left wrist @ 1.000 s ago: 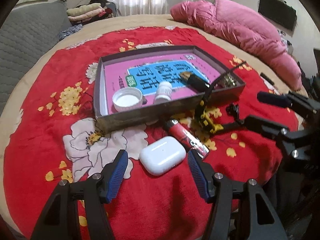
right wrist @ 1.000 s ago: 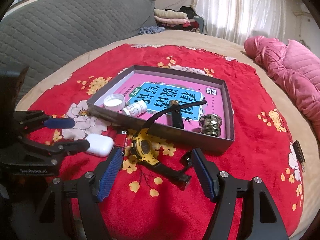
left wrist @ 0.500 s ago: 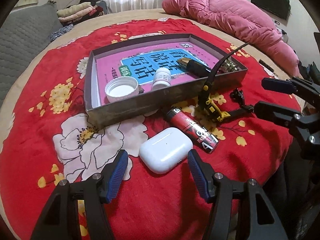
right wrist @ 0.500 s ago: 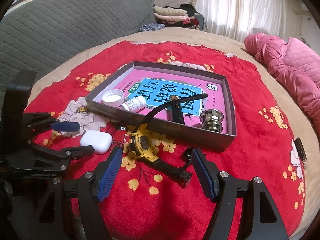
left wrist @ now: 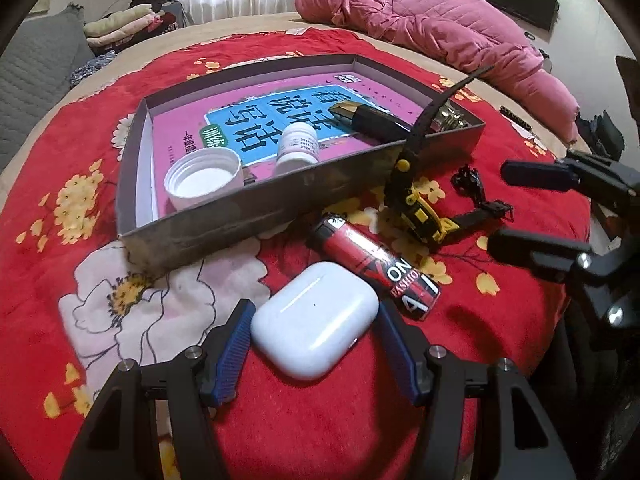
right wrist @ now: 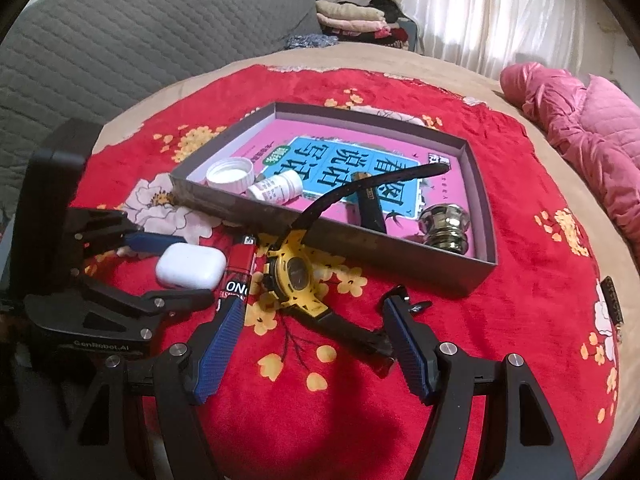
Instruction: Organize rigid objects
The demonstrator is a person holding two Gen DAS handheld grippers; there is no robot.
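in the left wrist view we see the grey shallow box (left wrist: 248, 216) on the red floral blanket (left wrist: 52, 272) of the bed. it holds a pink and blue book (left wrist: 280, 120) lying flat, a white jar lid (left wrist: 204, 178), a small white pill bottle (left wrist: 298, 148) on its side, a black and gold lighter-like object (left wrist: 372, 118) and a brass knob (left wrist: 452, 118) in the far right corner. outside the box lie a white earbud case (left wrist: 316, 320), a red lighter (left wrist: 376, 268) and a yellow wristwatch (left wrist: 420, 216), one strap leaning over the box wall. our left claw (left wrist: 316, 352) is released, its blue pads flanking the earbud case without pressing it. compared with a second ago, the case sits deeper between the pads and looks larger.

in the right wrist view the box (right wrist: 400, 256) shows the same contents. our right claw (right wrist: 312, 348) is released over the watch's (right wrist: 294, 280) lower strap, gripping nothing, and this view has hardly changed. the left claw (right wrist: 168, 266) brackets the earbud case (right wrist: 190, 266), now closer around it.
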